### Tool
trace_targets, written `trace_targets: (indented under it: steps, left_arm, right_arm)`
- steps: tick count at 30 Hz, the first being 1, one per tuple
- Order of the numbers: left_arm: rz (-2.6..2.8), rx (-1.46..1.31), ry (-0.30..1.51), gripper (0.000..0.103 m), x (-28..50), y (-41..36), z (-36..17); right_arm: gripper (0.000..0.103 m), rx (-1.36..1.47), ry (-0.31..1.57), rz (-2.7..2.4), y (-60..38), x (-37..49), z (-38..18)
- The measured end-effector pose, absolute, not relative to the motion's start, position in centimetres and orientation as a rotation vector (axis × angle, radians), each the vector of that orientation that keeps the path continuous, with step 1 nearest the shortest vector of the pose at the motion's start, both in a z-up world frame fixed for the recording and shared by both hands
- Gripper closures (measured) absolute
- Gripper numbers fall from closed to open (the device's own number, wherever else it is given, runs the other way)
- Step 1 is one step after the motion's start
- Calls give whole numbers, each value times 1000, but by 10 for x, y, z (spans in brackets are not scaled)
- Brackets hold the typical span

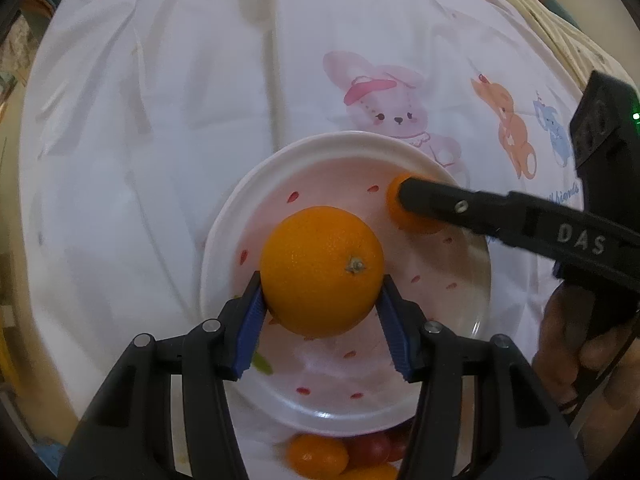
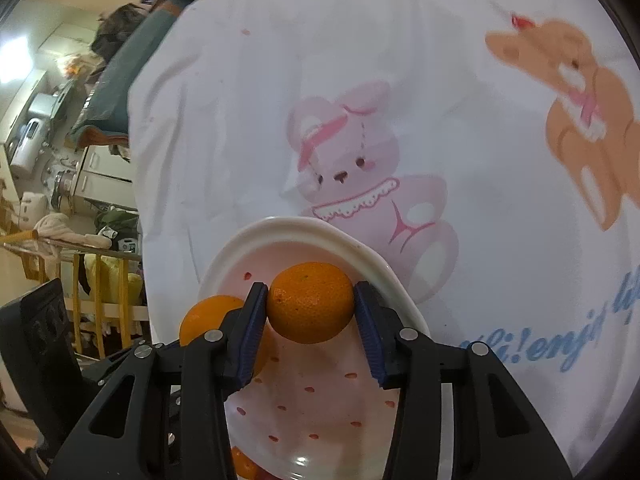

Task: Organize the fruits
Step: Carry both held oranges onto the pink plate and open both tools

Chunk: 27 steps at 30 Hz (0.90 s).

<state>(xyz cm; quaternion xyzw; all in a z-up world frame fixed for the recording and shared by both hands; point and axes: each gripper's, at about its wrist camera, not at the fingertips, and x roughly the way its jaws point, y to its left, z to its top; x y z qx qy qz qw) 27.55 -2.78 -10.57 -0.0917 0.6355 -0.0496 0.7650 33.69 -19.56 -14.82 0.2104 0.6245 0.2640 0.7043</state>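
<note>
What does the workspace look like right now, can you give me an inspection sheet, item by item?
Surface: white cloth printed with a pink bunny and other cartoon animals, wrinkled.
Job's things: white plate with red specks; large orange and smaller orange, both over the plate.
Clutter: small orange and red fruits beside the plate's near rim.
Grippers: left hand-held gripper pads clamp the large orange; right hand-held gripper pads clamp the smaller orange.
Cables: a thin dark cord by the person's hand; hard to tell more.
Surroundings: kitchen counter with appliances, wooden rack with laundry.
</note>
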Motion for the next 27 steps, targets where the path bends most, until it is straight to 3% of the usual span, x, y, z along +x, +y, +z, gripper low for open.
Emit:
trace_targets:
  steps: [9, 12, 14, 16, 18, 27]
  left_arm:
    - [-131, -215, 1401, 50, 282, -36, -114]
    - [-135, -207, 1402, 49, 282, -35, -115]
    - [-126, -196, 1396, 45, 282, -36, -114]
    - [-107, -171, 1373, 33, 282, -35, -110]
    - [-102, -174, 1357, 29, 281, -32, -107]
    - [-85, -192, 1341, 28, 276, -25, -100]
  right_arm:
    - [55, 500, 1392, 587, -194, 338, -153]
    - [47, 516, 1385, 592, -194, 338, -151]
    - [41, 522, 1380, 589, -193, 338, -148]
    - [41, 502, 1367, 593, -193, 337, -145]
    - [41, 504, 1370, 594, -194, 337, -144]
    - [41, 528, 1348, 572, -205, 332, -136]
